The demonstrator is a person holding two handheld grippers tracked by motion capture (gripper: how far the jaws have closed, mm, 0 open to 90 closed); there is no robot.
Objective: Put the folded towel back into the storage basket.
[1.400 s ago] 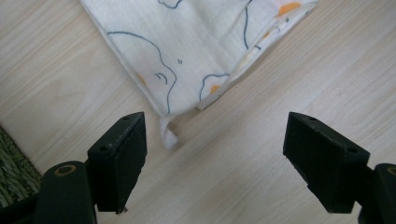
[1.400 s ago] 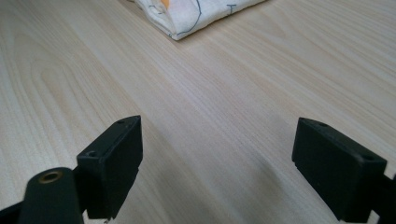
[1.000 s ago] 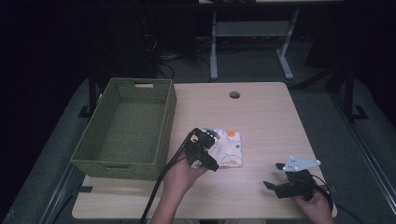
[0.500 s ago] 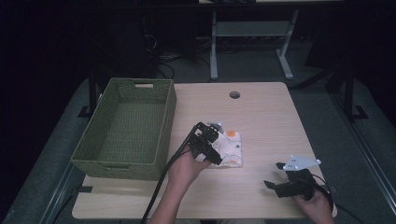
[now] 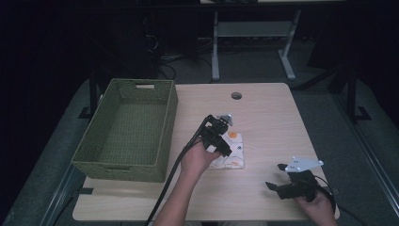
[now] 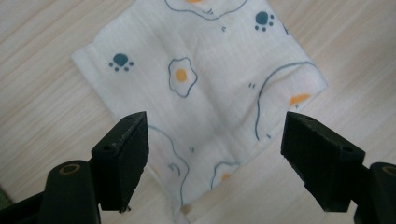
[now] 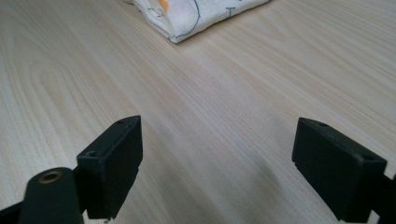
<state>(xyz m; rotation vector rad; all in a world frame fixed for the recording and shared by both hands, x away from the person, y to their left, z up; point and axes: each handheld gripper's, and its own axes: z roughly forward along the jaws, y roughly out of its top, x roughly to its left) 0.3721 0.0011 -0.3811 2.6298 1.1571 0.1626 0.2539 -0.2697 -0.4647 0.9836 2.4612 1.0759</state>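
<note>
Two tools, both spread wide and empty: right tool [image 5: 282, 181] low on the surface [image 5: 263, 117], left tool [image 6: 215, 154] poised over the folded cloth [image 6: 201, 88]. Risk of pinching just the top layer, unfolding it short of the basket [image 5: 94, 162].

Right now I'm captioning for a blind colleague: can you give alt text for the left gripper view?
A folded white cloth printed with fried eggs and blue paw prints lies flat on a pale wooden table. The left gripper hovers above the cloth's near corner, its two black jaws wide open.
</note>
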